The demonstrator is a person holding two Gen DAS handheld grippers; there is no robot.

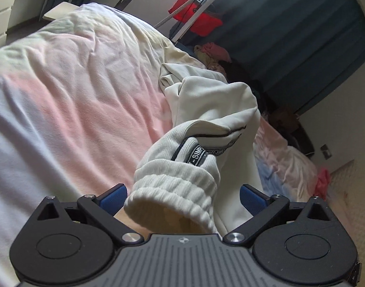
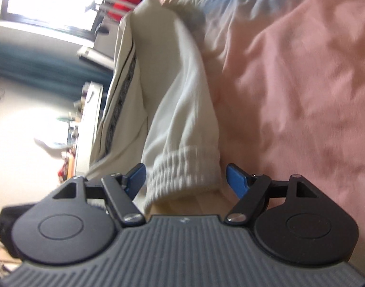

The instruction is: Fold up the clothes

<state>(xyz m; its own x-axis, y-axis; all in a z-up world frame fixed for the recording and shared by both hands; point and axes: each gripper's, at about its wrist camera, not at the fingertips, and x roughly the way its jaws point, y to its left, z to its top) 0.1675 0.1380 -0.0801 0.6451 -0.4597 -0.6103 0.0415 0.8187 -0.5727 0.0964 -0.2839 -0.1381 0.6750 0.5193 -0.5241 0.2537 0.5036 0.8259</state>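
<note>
Both wrist cams close; share sweatshirt [image 1: 206, 110] [image 2: 182, 110].

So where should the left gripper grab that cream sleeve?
Grip the ribbed cuff: it lies between the open left gripper's blue pads, its opening facing the camera. Come straight in from the cuff end and close across the thick ribbing, which looks firmer than the loose sleeve beyond.

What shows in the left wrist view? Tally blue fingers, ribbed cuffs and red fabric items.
Blue plastic fingers: 2
Cream ribbed knit cuff: 1
Red fabric item on the metal rack: 1
Total: 4
</note>
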